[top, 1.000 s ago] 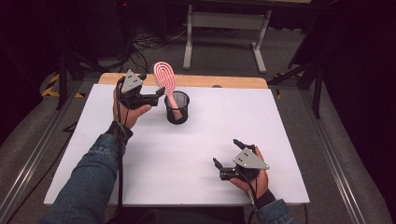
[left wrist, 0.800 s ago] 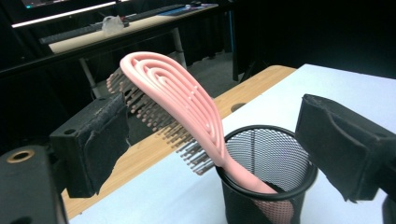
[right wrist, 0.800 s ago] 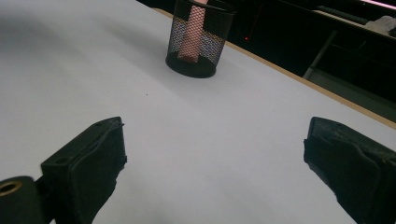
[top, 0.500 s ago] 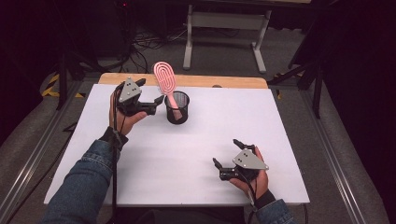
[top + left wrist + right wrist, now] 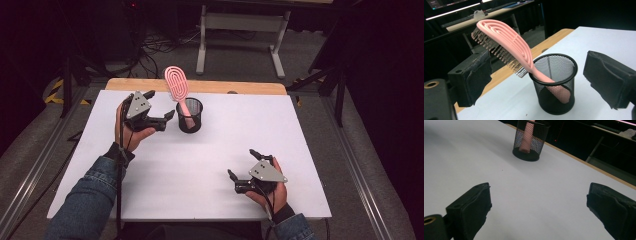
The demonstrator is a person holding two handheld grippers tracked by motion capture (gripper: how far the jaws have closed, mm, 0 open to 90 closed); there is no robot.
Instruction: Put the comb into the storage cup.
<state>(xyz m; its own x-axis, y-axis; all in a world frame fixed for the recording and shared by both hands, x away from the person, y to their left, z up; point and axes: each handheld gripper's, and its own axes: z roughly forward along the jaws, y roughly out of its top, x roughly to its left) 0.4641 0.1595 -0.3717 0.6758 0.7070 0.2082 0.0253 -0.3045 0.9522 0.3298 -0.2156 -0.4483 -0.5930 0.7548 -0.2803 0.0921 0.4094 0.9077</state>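
Hovering beside the mesh cup (image 5: 189, 114), the left hand-held gripper (image 5: 159, 109) gapes wide; the right hand-held gripper (image 5: 242, 168) rests released.

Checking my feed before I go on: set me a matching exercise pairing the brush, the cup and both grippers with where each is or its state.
Things:
1. pink hairbrush
2. black mesh cup
3. left gripper
4. right gripper

Places or states:
A. open, low over the near right of the white table
B. upright at the table's far side
C. open, just left of the cup
D. handle down in the cup, leaning

Pairs: 1-D, 2-B, 3-C, 4-A
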